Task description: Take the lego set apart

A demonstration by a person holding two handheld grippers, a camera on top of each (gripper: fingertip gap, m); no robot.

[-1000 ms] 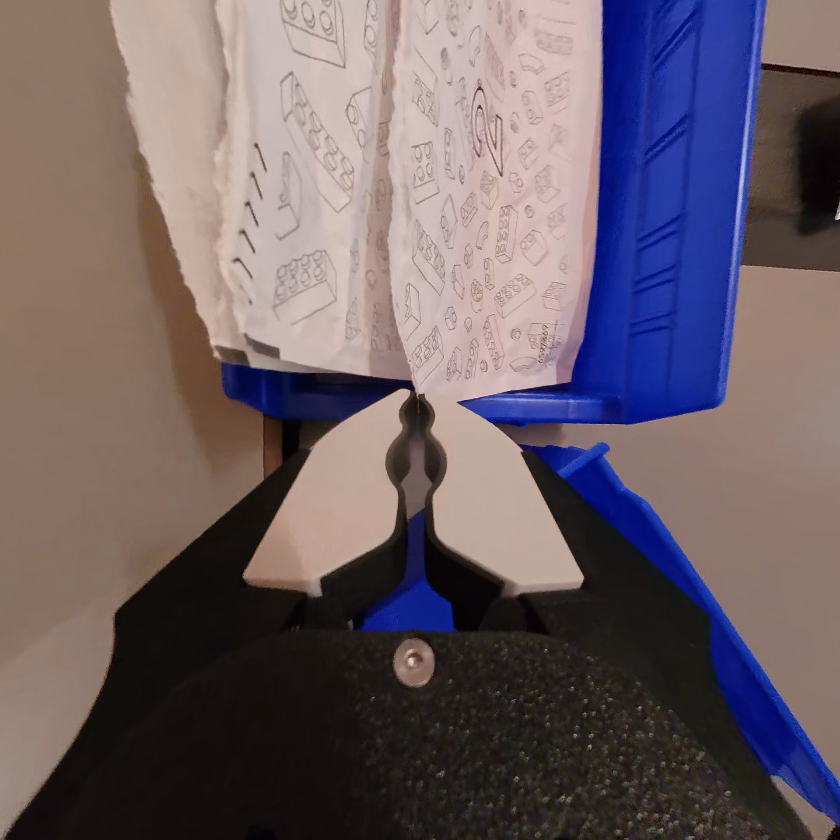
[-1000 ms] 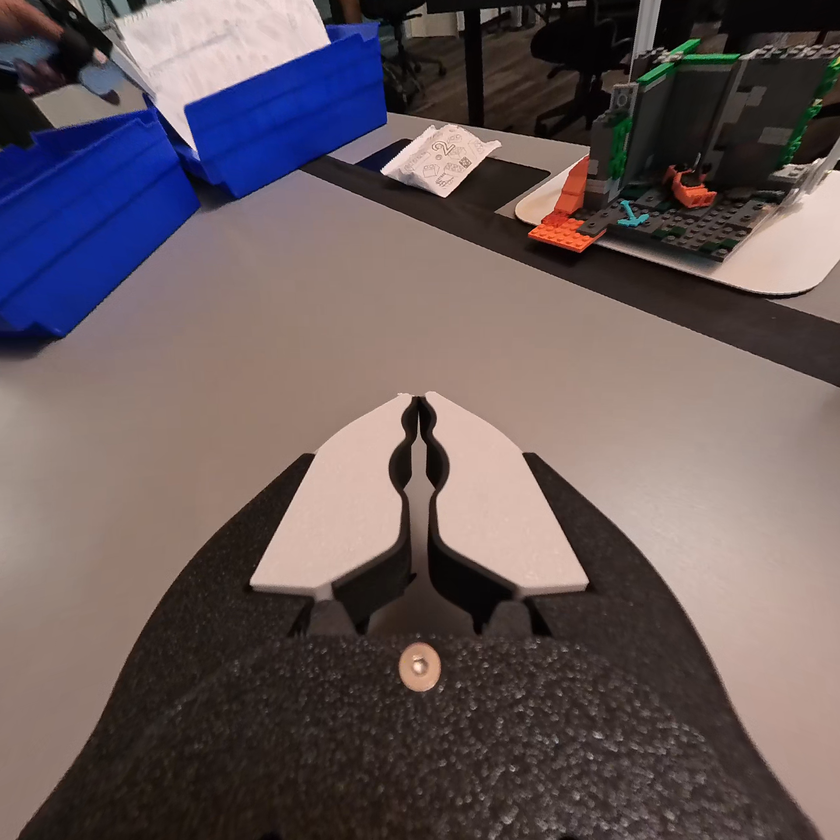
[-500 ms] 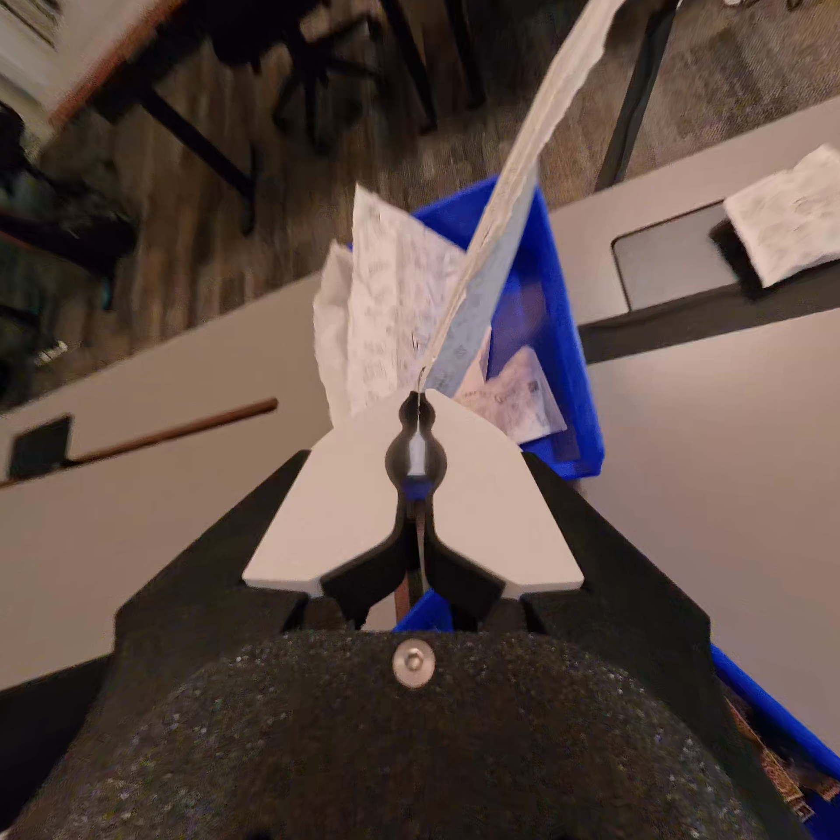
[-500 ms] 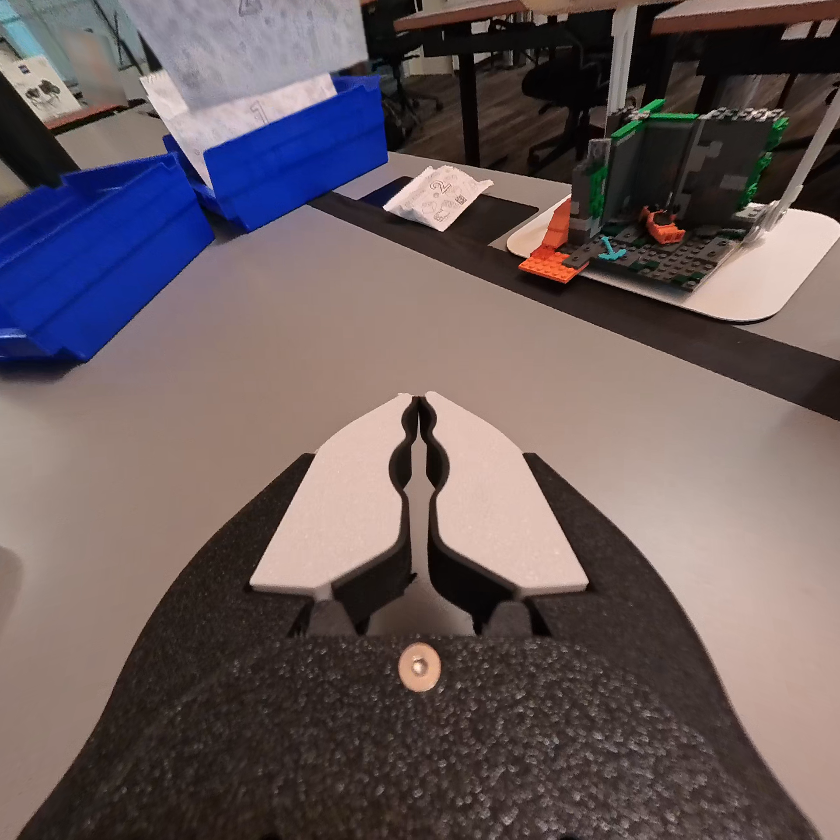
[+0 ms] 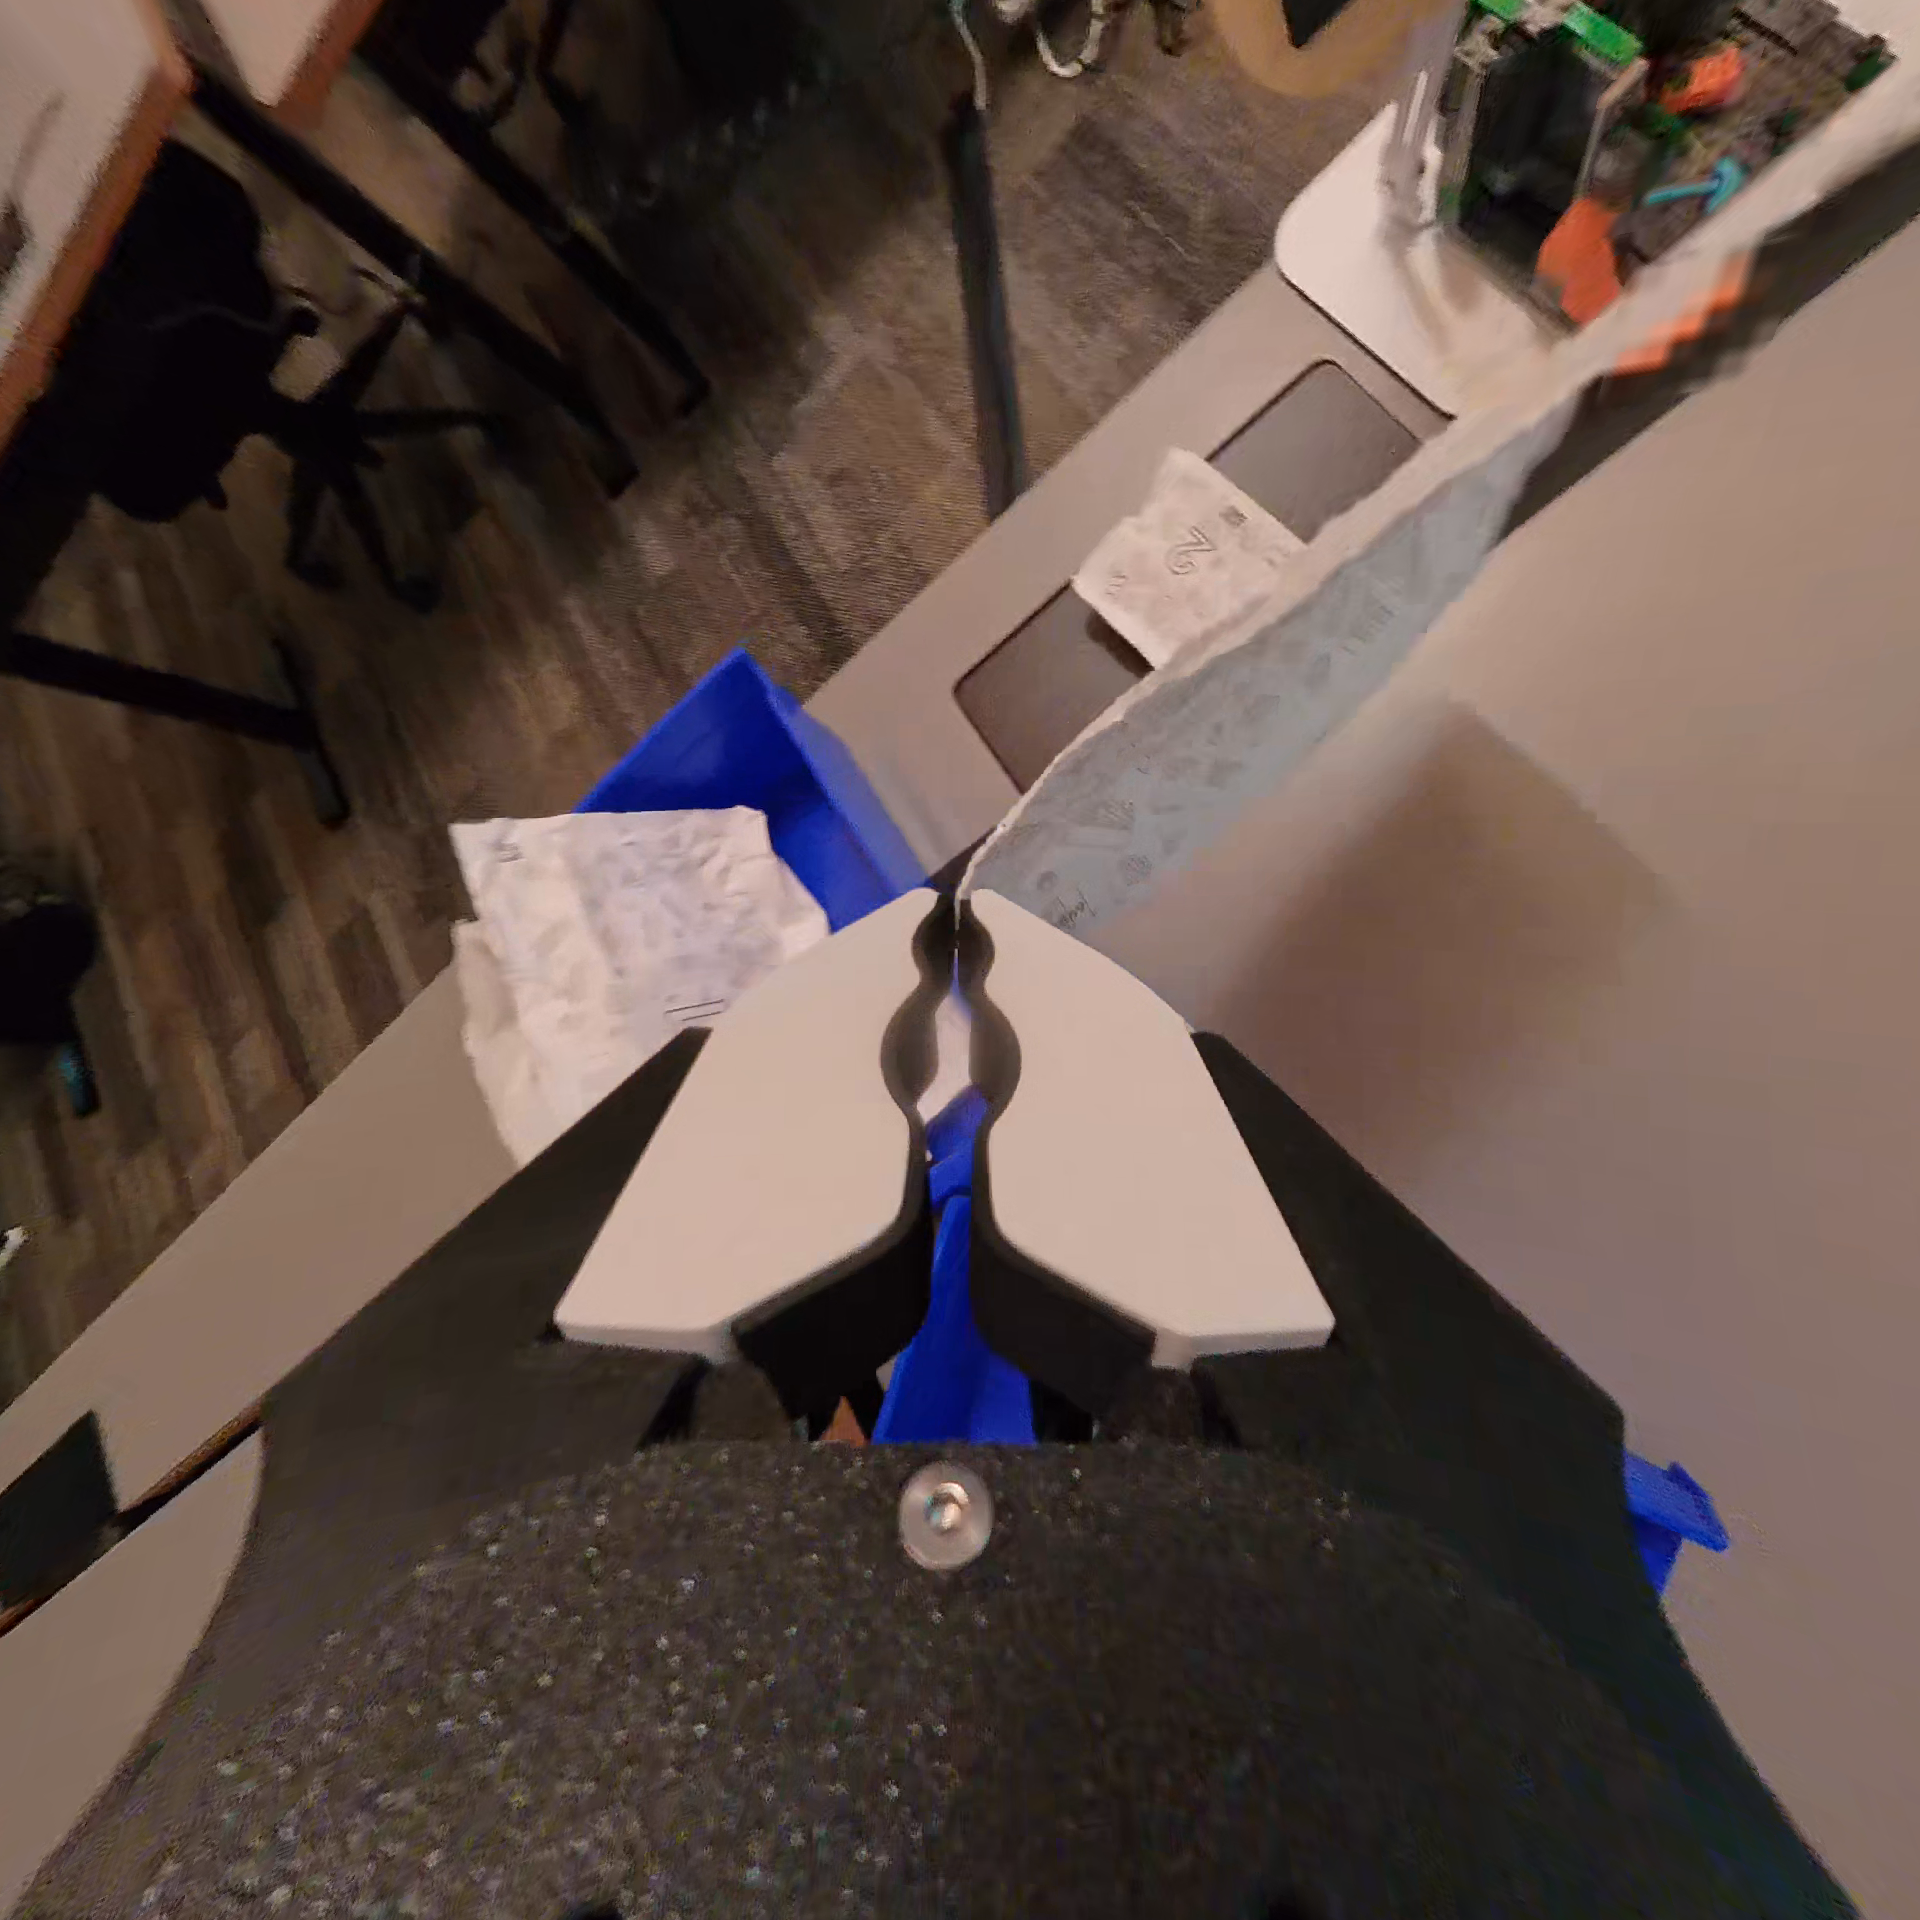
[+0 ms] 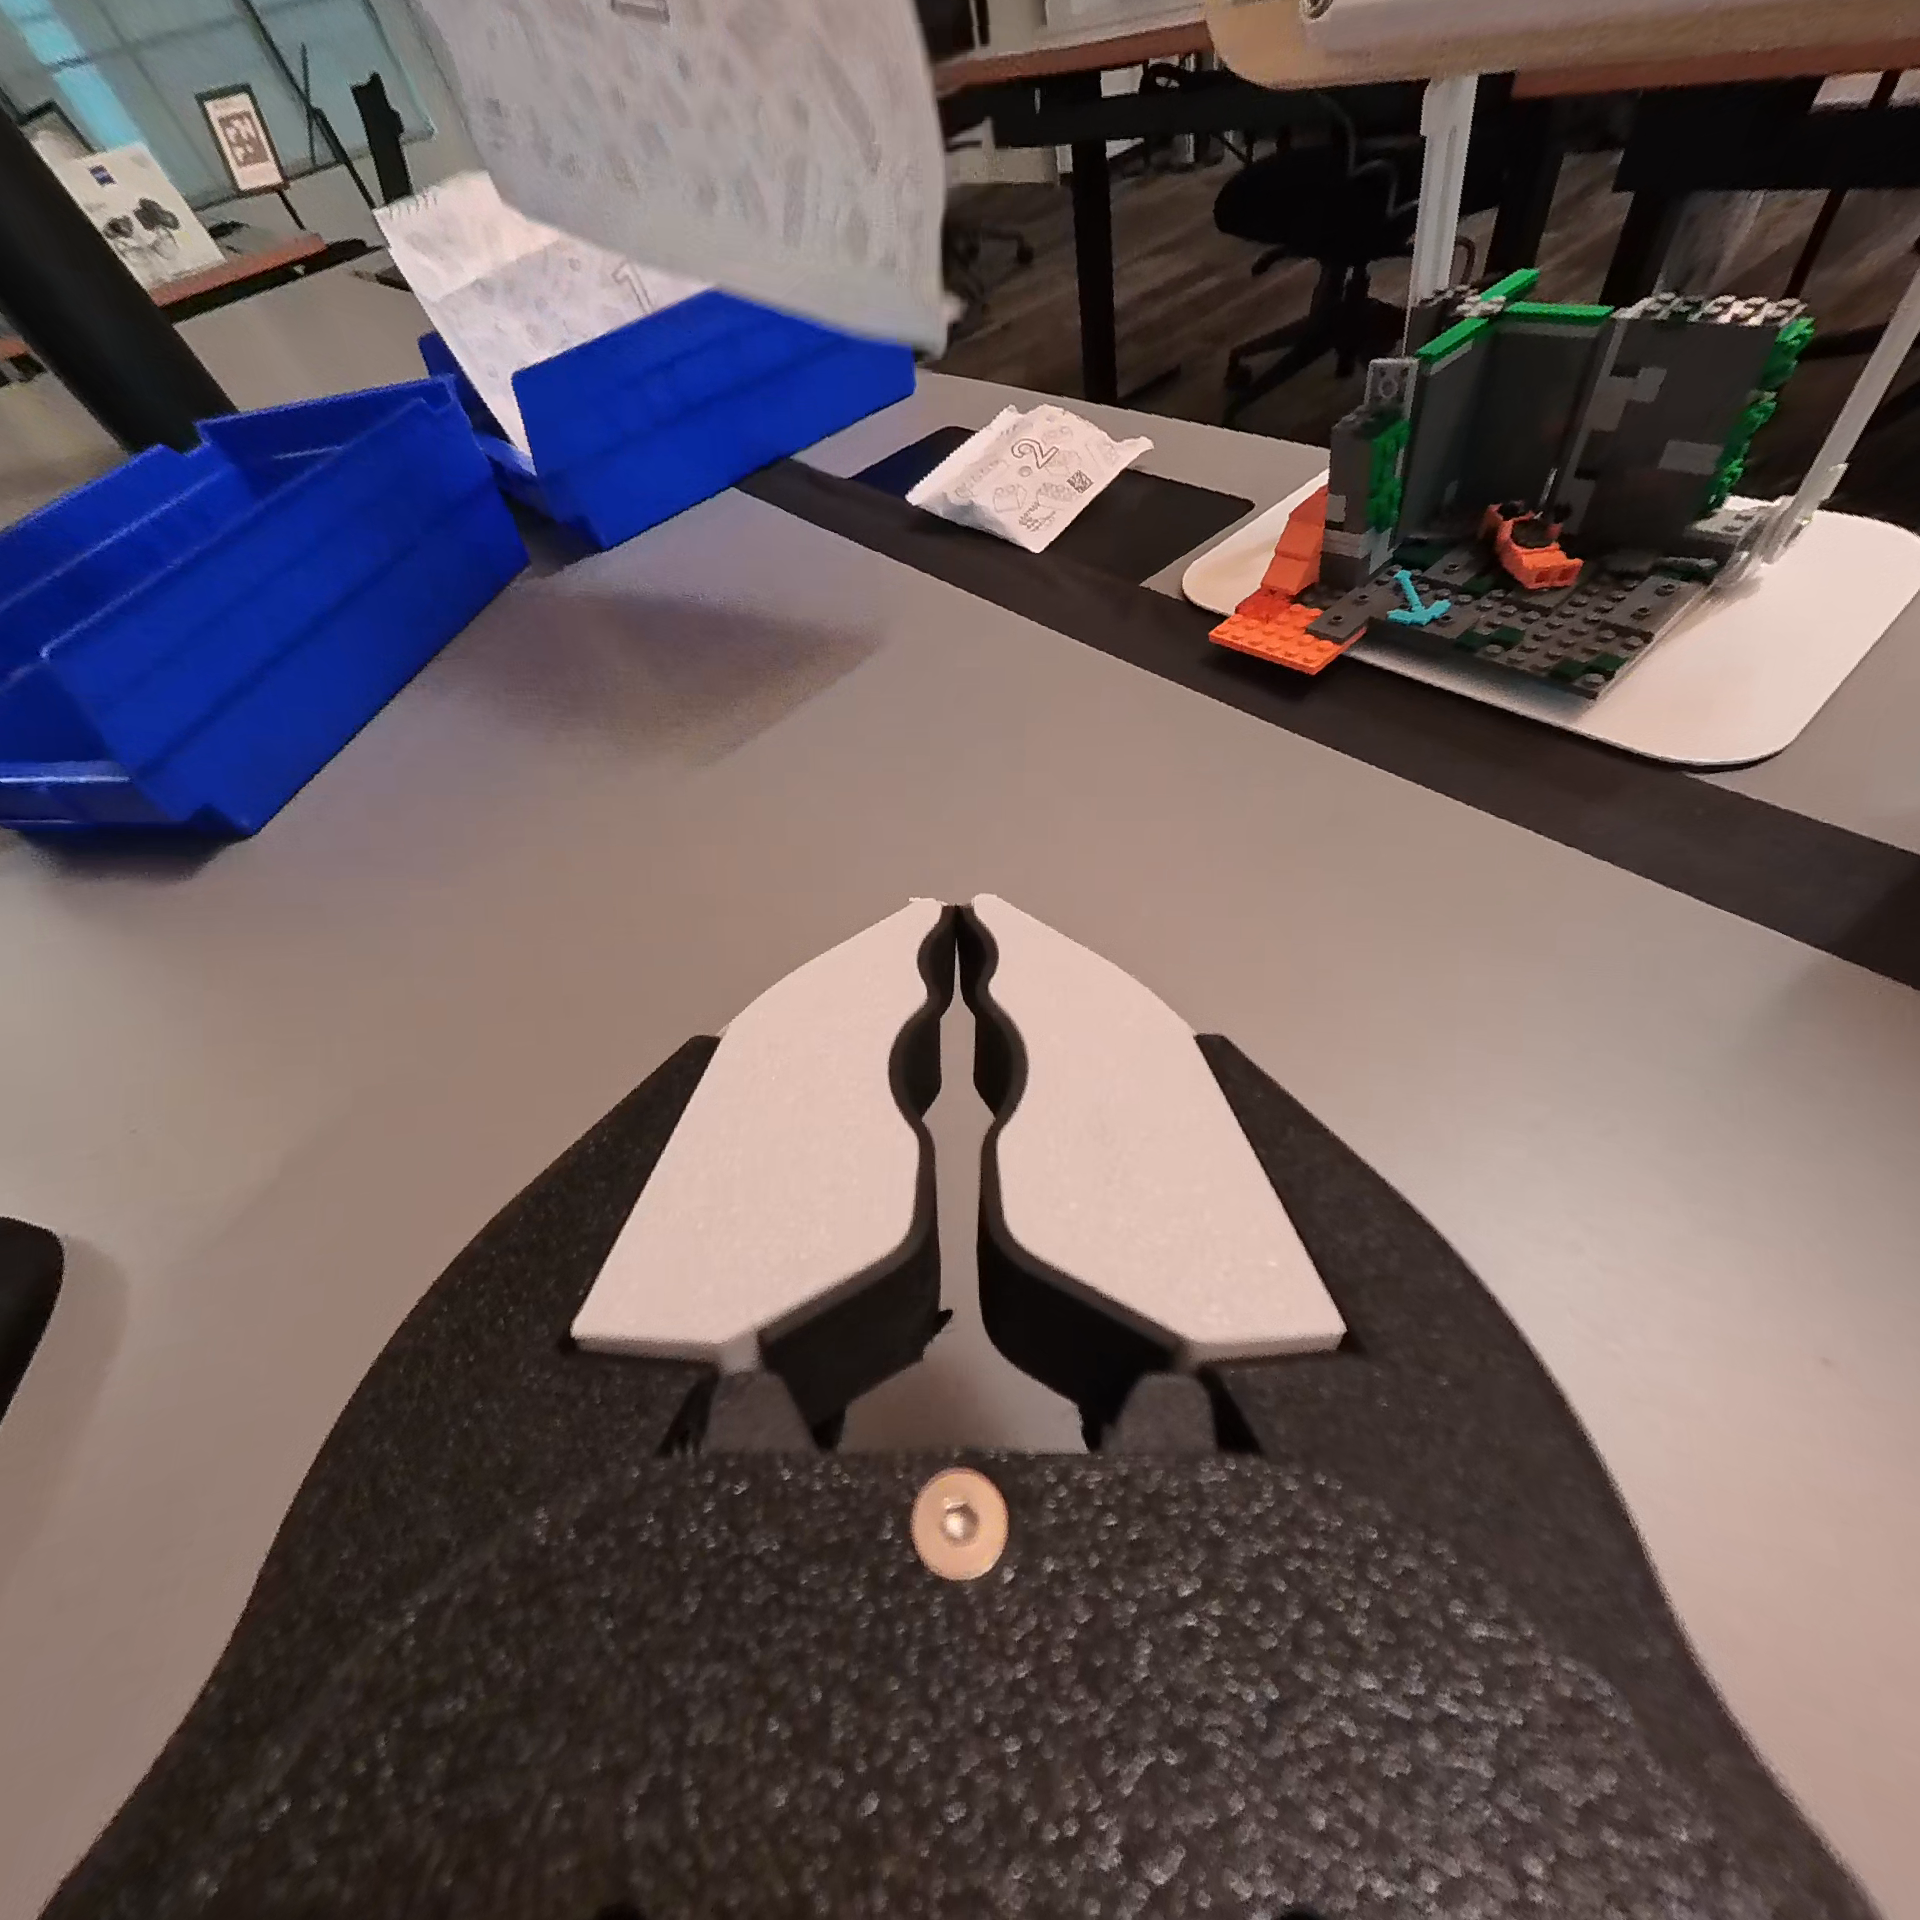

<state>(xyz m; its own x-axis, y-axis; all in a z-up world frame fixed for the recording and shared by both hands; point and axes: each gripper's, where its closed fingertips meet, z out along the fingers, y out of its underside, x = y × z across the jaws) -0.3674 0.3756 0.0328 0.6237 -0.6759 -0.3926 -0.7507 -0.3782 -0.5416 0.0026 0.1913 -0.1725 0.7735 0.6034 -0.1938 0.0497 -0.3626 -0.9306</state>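
The lego set, grey walls with green trim and orange parts on a dark baseplate, stands on a white tray at the far right. It also shows in the left wrist view. My left gripper is shut on the edge of a white printed paper bag and holds it in the air above the table. The bag hangs blurred at the top of the right wrist view. My right gripper is shut and empty, low over the grey table, well short of the set.
Two blue bins stand at the left; the far one holds another printed paper bag. A small printed bag lies on a black mat between bins and tray. Office chairs and desk legs stand beyond the table edge. My right fingertips sit around 45 cm from my left ones. From my right tips it is roughly 30 cm to the lego set; from my left, 50 cm.
My left gripper has lifted the paper bag up out of the far blue bin and swung it right, toward the lego set. My right gripper has barely moved.
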